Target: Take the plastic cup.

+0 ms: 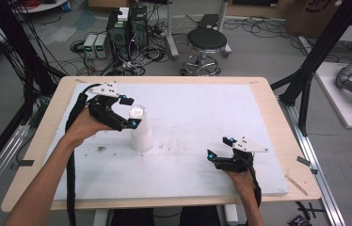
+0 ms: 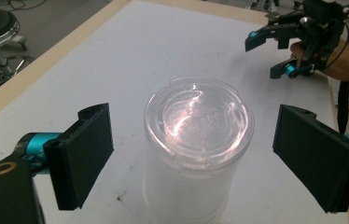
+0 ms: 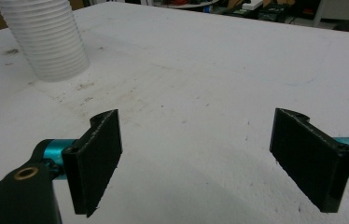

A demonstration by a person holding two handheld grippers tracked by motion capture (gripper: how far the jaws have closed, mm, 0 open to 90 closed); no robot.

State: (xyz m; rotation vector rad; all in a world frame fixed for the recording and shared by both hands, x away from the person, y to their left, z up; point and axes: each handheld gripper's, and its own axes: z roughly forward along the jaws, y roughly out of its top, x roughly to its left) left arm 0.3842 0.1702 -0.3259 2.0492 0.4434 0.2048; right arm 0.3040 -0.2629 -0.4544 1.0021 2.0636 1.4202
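Left gripper [image 2: 192, 154]: I see it spread wide astride the cup stack's top, not touching.
Cup stack [image 2: 196, 140]: upright, clear lid on (table's left-centre).
Right gripper [image 3: 212, 154]: wide apart, holding nothing, low over bare table [image 3: 219, 60].

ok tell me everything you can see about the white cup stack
The cup stack is a column of nested translucent white plastic cups with ribbed rims, topped by a clear round lid. It stands upright on the white table, left of centre, near some dark specks. The left gripper hovers at its top, jaws open on either side, not touching it.
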